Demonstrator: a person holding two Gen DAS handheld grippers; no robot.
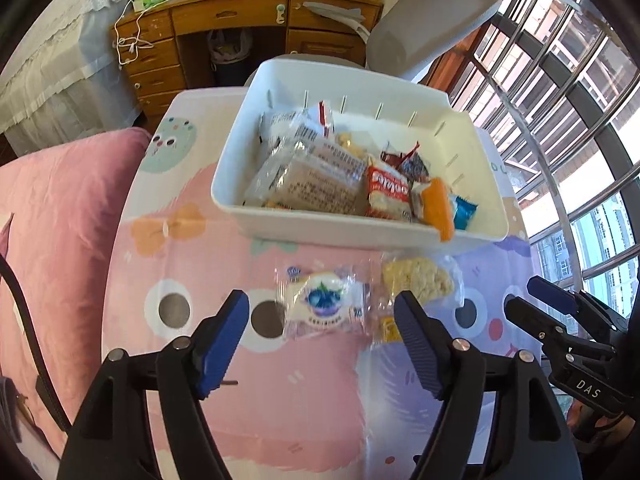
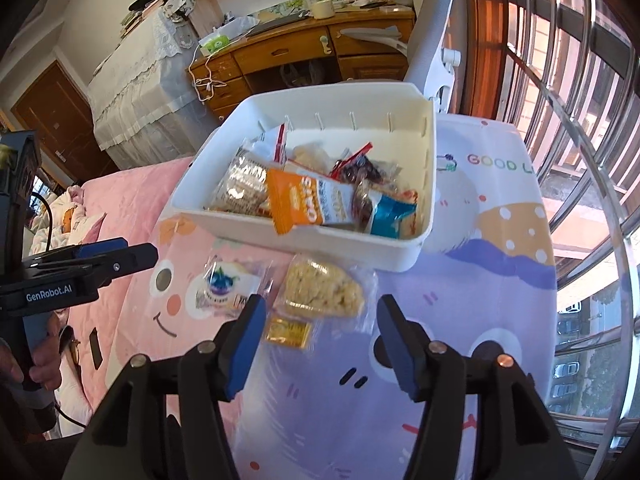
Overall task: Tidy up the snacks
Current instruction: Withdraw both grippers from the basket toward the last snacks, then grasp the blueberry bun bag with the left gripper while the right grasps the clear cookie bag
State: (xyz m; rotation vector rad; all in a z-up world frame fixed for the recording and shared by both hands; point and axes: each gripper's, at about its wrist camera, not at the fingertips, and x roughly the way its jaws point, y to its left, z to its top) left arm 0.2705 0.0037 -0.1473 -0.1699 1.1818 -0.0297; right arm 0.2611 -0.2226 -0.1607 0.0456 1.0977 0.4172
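- The white bin point(image 1: 362, 228) already holds most of the snacks: clear-wrapped cakes, a red-and-white packet, an orange bar point(image 1: 438, 208) leaning over the near wall, and a small blue-wrapped piece at its 4 o'clock corner.
- By my judgement the task is well along; two wrapped snacks remain on the cloth just in front of the bin.
- The blueberry cake packet point(image 1: 322, 306) lies at 6 o'clock from the bin, and the puffed rice cake point(image 1: 418, 278) lies just beside it at its 3 o'clock, the wrappers touching or nearly so.
- A small yellow sachet point(image 2: 289, 331) sits at 6 o'clock from the rice cake; I cannot tell whether it is inside that wrapper or loose.
- The left gripper point(image 1: 322, 344) has its jaws spread apart and empty, with the blueberry packet lying ahead between the blue pads, untouched.
- The right gripper point(image 2: 320, 342) is likewise parted and holds nothing, aimed at the rice cake and sachet.
- What is left, as I judge it: lift each packet and drop it into the bin.
- The surface is a small table under a pastel cartoon cloth point(image 2: 460, 320), pink on one half and lilac on the other.
- A pink bedspread point(image 1: 60, 208) lies at 9 o'clock of the table, a wooden desk point(image 1: 248, 28) and grey chair point(image 1: 424, 28) at 12 o'clock, and barred windows point(image 1: 560, 100) at 3 o'clock.
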